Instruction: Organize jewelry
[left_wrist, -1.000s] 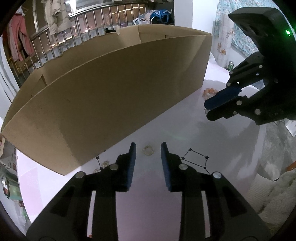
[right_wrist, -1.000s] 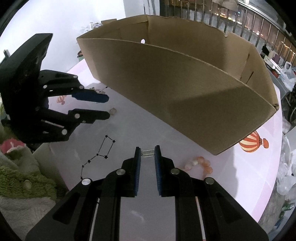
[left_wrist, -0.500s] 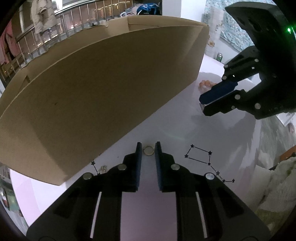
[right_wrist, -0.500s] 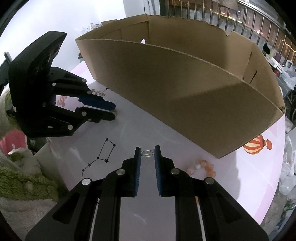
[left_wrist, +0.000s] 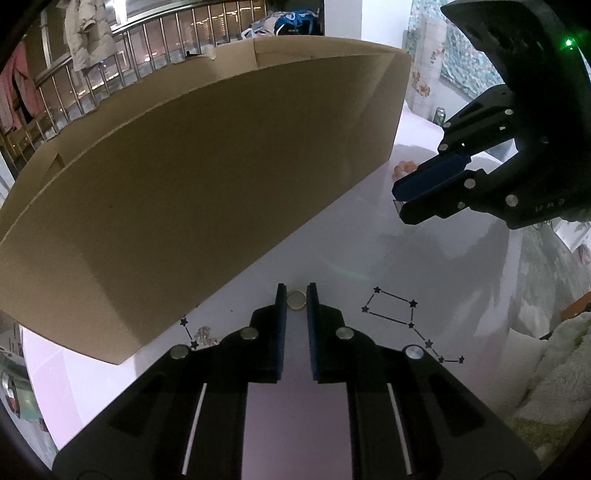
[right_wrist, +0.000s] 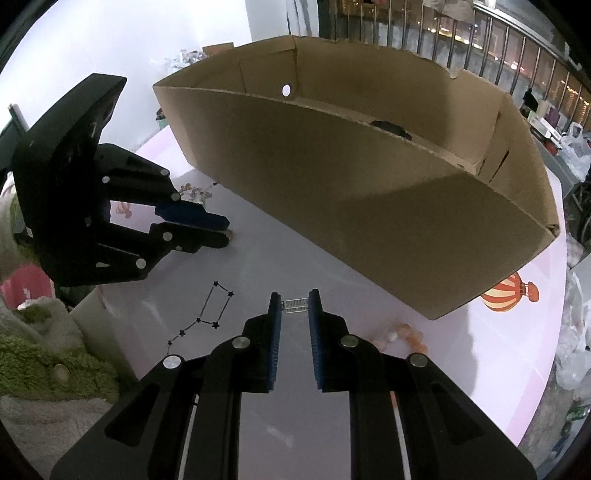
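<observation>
A small gold ring (left_wrist: 296, 300) lies on the pale table (left_wrist: 369, 258) between the blue pads of my left gripper (left_wrist: 296, 295). Its jaws are closing and both pads touch the ring's sides. In the right wrist view the left gripper (right_wrist: 223, 232) points down at the table, left of the box. My right gripper (right_wrist: 296, 304) is shut on a small silver ribbed clasp (right_wrist: 296, 305), held just above the table. The left wrist view shows the right gripper (left_wrist: 399, 202) at the right. A large open cardboard box (left_wrist: 203, 184) (right_wrist: 369, 203) stands just behind both grippers.
An orange-and-white bead bracelet (right_wrist: 402, 335) (left_wrist: 404, 168) lies near the box's right end. A small crystal piece (left_wrist: 203, 331) (right_wrist: 192, 192) sits by its left end. A constellation print (left_wrist: 393, 314) and a balloon print (right_wrist: 509, 297) mark the table. Fluffy cloth (right_wrist: 44, 350) borders the near left edge.
The left gripper's jaws have drawn in from wide apart to touch the ring on both sides, after edging forward around it. The right gripper and its clasp have not moved.
</observation>
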